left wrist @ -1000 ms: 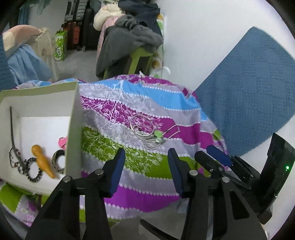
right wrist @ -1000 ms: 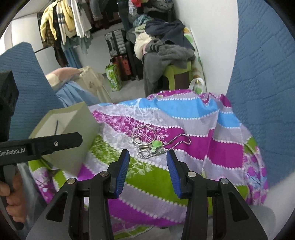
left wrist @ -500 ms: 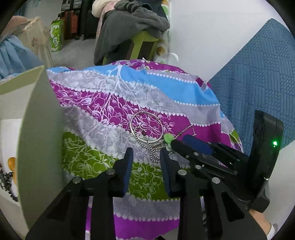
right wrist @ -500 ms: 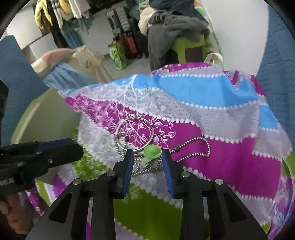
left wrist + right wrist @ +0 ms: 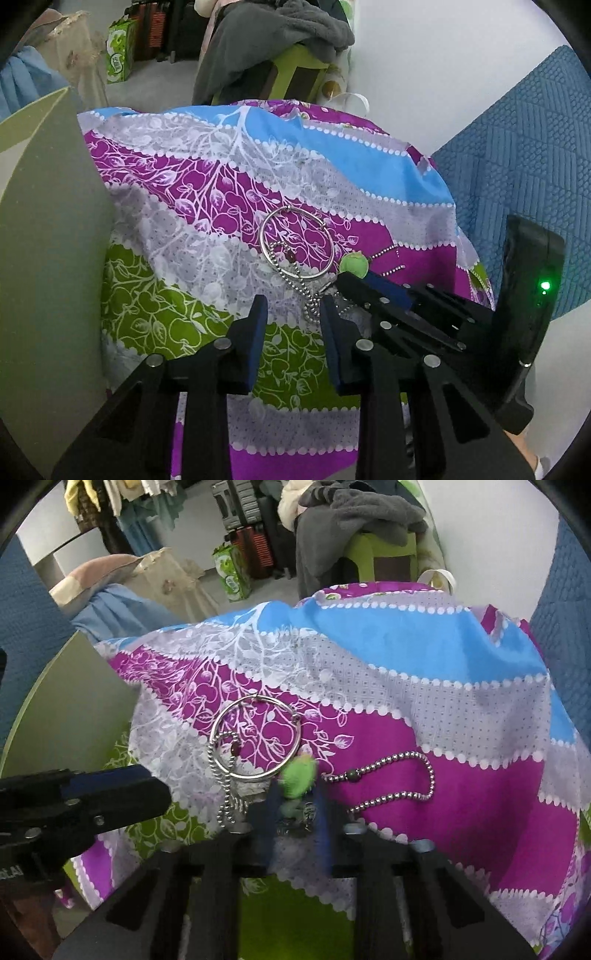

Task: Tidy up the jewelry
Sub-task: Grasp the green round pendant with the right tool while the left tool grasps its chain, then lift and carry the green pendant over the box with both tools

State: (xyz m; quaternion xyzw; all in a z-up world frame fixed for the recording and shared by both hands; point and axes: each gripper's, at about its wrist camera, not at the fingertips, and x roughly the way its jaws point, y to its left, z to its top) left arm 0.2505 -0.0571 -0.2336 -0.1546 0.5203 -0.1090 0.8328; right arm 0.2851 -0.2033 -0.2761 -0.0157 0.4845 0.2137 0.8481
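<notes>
The jewelry's piled on the striped cloth [image 5: 207, 206]: silver bangle [image 5: 255, 738], ball chain [image 5: 391, 775], green charm [image 5: 297, 775]. Right gripper [image 5: 295, 812] is closing its jaws around the green charm; that's only visible from its own camera. Left gripper [image 5: 293, 317] hangs part open, nothing held, beside the box [image 5: 48, 221].

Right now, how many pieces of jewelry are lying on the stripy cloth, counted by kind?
Silver bangle: 1
Silver bead chains: 2, one looped through the bangle and one curled to the right; whether they join where hidden, I cannot tell
Green charm: 1
Total: 4
</notes>
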